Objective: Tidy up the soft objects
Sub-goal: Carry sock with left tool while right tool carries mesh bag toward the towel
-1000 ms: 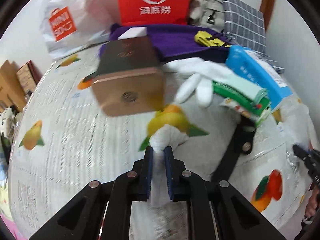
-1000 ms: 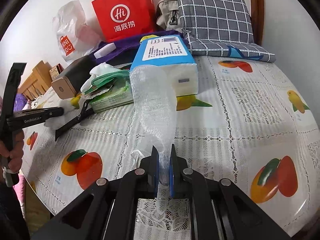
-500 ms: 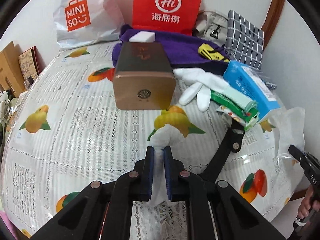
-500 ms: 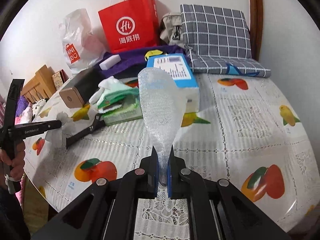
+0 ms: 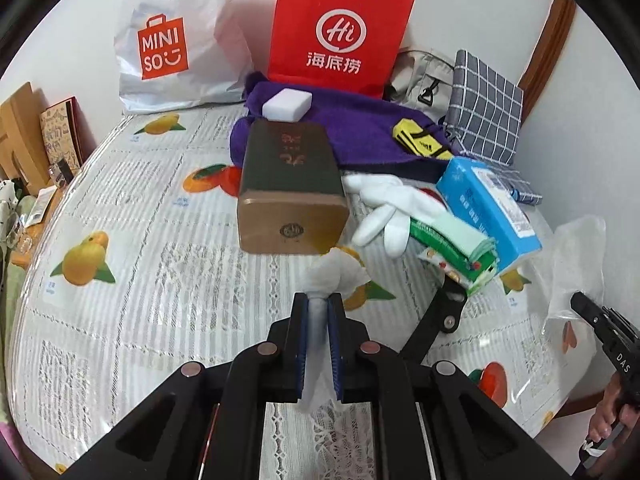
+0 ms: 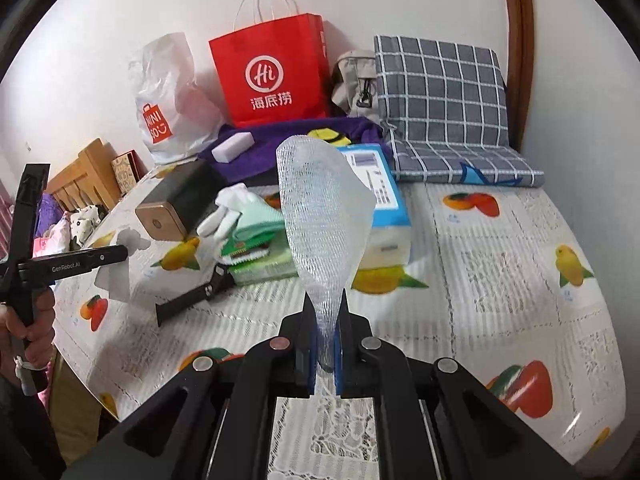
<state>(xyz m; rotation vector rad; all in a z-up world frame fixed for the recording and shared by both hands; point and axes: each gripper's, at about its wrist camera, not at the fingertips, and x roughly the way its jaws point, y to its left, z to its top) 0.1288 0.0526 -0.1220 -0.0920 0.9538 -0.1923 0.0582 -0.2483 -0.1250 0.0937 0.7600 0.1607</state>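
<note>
white tissue (image 5: 334, 276) pinched in left claw (image 5: 319, 308); right claw (image 6: 325, 312) grips foam netting (image 6: 322, 216).

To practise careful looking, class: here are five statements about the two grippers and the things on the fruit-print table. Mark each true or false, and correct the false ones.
1. The left gripper is shut on a white cloth. True.
2. The right gripper is open and holds nothing. False: it is shut on a clear foam net sleeve.
3. A white sponge block lies on the purple towel. True.
4. The red paper bag lies flat on the table. False: it stands upright against the wall.
5. The white glove lies between the brown box and the blue tissue pack. True.
</note>
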